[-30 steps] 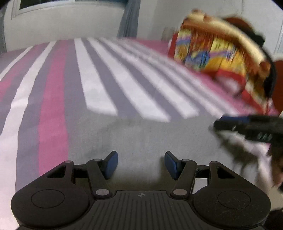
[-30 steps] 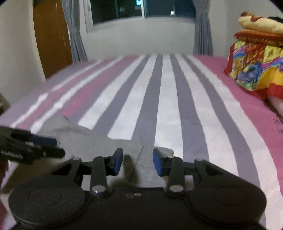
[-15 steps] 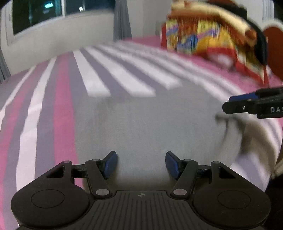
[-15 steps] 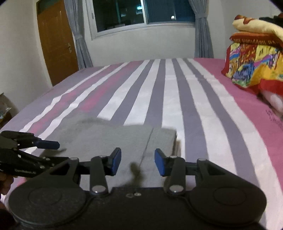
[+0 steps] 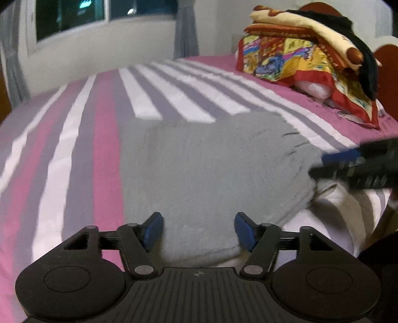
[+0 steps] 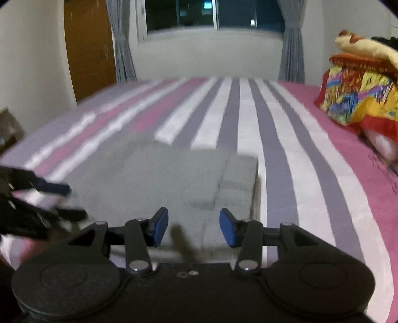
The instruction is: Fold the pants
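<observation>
The grey pants (image 5: pixel 211 169) lie folded into a flat block on the striped bed. In the left wrist view my left gripper (image 5: pixel 199 231) hovers over their near edge. Its jaws are opening, cloth lies below the gap, and the blue pads (image 5: pixel 154 229) touch nothing. My right gripper (image 5: pixel 328 164) comes in blurred from the right at the pants' side. In the right wrist view the pants (image 6: pixel 174 179) show a folded band on their right side. The right gripper (image 6: pixel 194 229) is over their near edge with its jaws opening and nothing gripped. The left gripper (image 6: pixel 72 201) is blurred at the far left.
The bed sheet (image 6: pixel 248 119) has pink, white and grey stripes. A pile of colourful blankets (image 5: pixel 306 54) sits at the back right, also the blankets (image 6: pixel 360 99). A wooden door (image 6: pixel 89 49) and a curtained window (image 6: pixel 214 15) stand beyond the bed.
Both grippers have drawn back from the pants and their jaws have spread wider. The cloth that hung between the right pads now lies flat as a folded block.
</observation>
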Motion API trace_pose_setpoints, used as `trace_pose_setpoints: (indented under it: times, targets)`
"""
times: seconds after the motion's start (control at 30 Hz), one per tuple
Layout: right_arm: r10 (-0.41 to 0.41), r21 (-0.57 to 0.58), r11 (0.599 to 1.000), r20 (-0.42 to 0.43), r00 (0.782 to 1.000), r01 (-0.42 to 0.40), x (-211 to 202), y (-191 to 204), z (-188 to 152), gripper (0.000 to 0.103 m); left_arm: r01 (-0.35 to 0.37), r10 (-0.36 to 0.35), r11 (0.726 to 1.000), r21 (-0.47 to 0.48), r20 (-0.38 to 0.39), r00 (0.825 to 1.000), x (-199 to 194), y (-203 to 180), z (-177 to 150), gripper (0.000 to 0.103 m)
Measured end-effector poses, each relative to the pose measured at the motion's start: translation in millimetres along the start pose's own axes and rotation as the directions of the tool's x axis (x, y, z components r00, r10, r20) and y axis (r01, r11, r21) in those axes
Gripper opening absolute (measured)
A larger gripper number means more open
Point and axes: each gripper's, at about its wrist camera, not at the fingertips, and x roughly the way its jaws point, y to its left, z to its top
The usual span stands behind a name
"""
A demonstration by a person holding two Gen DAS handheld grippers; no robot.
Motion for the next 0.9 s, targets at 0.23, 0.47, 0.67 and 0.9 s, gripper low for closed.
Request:
trace_pose_setpoints:
  times: [0.23,0.47,0.67,0.9]
  targets:
    - [-0.02,-0.013,1.0,-0.043,0.999,0.019,13.7,4.4,-15.3,0.063,-0.032,0.031,0.999,0.016,0.005,0.999,9.7,-6.2,-7.7,0.073]
    - [0.014,0.034,0.999,-0.036,0.999,-0.013,5.6,2.7,-21.6,0.064,-0.023,0.023,1.0,0.012,0.014,1.0,8.8,-2.8,-10.6,0.074]
    - [0.129,0.014,0.991,0.096,0.987,-0.131,-39.6,-15.3,-11.3,0.07,0.013,-0.009,0.999,-0.044,0.109,0.994,-24.8,35.5,-0.3,0.074]
    - [0.06,0.018,0.998,0.203,0.977,-0.065,-41.5,-24.5,20.6,0.056,-0.044,0.045,0.995,-0.088,0.016,0.999,2.3,64.2,-9.2,0.074]
